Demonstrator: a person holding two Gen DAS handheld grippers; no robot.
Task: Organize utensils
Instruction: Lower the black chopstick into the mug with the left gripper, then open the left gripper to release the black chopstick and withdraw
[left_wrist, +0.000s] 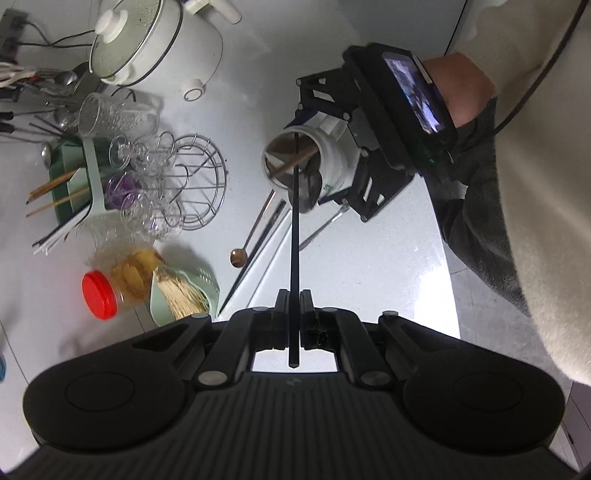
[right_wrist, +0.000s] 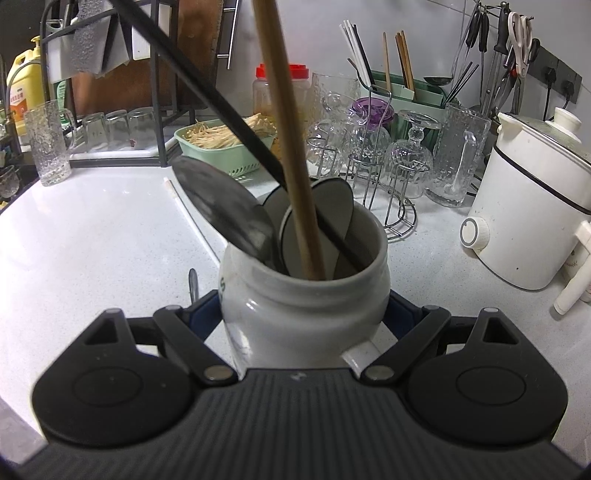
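White cooker (right_wrist: 532, 206), red-lid jar (left_wrist: 99, 293), green basket w/ noodles (right_wrist: 221, 142), glasses on rack (right_wrist: 410, 155)

Both grippers are matte black: a ribbed central housing, a round disc on each side, and linkage arms pinned with silver screws. The right gripper (left_wrist: 334, 162) carries a phone-like screen (left_wrist: 415, 92) on top. The person wears a cream fleece sleeve (left_wrist: 535, 206) over a dark grey cuff (left_wrist: 476, 221), with a thin black cable (left_wrist: 532, 92) alongside.

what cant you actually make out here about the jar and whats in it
- Bottom of the white jar: right wrist view, hidden by its own wall and the right gripper.
- Black chopstick tip depth: left wrist view, it ends at the jar mouth; inside is dark.
- Jar lettering: right wrist view, only a fragment shows at the left edge.
- Spoon handles: inside the jar.
- Utensils on the counter: left wrist view, partly under the jar.
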